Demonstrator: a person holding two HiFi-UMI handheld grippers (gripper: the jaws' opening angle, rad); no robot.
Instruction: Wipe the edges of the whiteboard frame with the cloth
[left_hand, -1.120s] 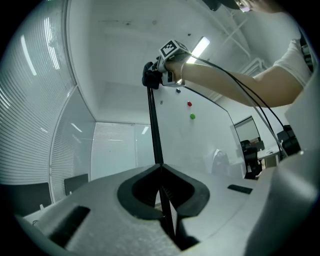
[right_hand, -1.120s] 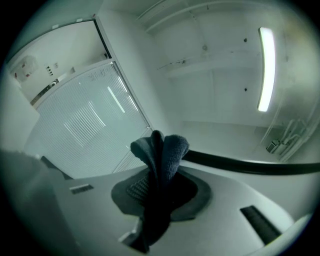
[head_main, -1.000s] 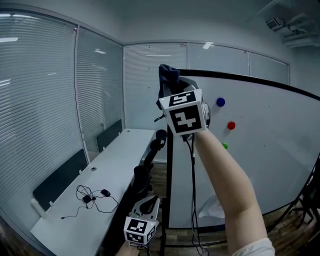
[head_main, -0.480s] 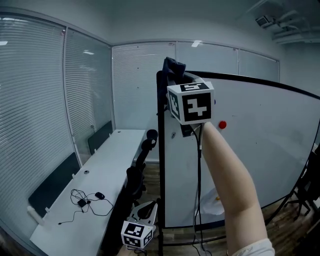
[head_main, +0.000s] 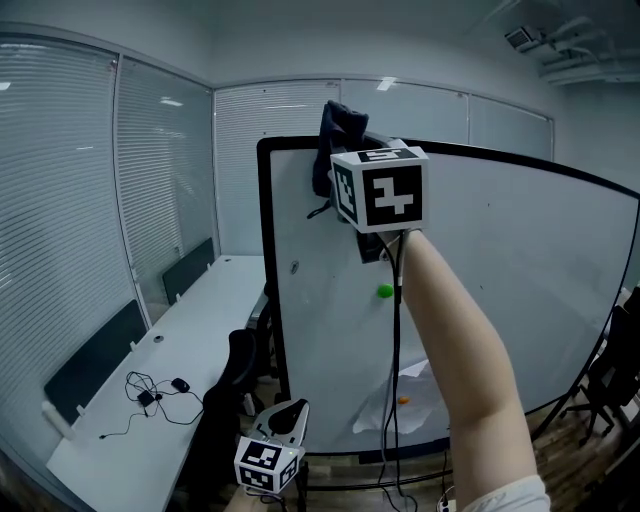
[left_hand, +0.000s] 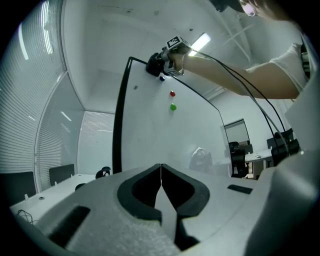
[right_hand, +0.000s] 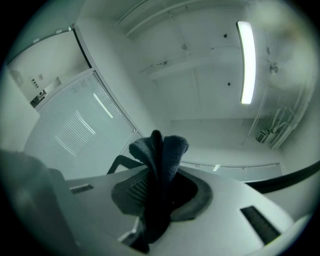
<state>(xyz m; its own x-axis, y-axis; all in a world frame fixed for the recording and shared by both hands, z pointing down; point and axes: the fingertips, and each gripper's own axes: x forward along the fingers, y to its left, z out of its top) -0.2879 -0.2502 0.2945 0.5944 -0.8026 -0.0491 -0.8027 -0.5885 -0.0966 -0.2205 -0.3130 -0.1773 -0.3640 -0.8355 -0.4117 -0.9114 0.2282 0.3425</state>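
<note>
Cloth (right_hand: 162, 147) was bunched up and pinched tight in the right gripper (right_hand: 157, 192), with a dark tuft sticking out past the jaws. It was held way up at the top edge of the frame (head_main: 267, 300), just right of the top-left corner. It looked like it was right on the black rail, though I couldn't swear it was touching. The left gripper (left_hand: 161, 182) hung low near the foot of the board, jaws pressed together with nothing between them, so it wasn't helping. As for progress, my guess was early to mid. The frame looked the same all over, no visible clean or dirty split, so I couldn't tell which stretches were already wiped. With the cloth near that corner, I figured the long top run to the right, the far side and the bottom rail might all be left. The whiteboard (head_main: 520, 280) had a green magnet (head_main: 385, 291) on it, and a desk (head_main: 150, 400) stood off to the left.
</note>
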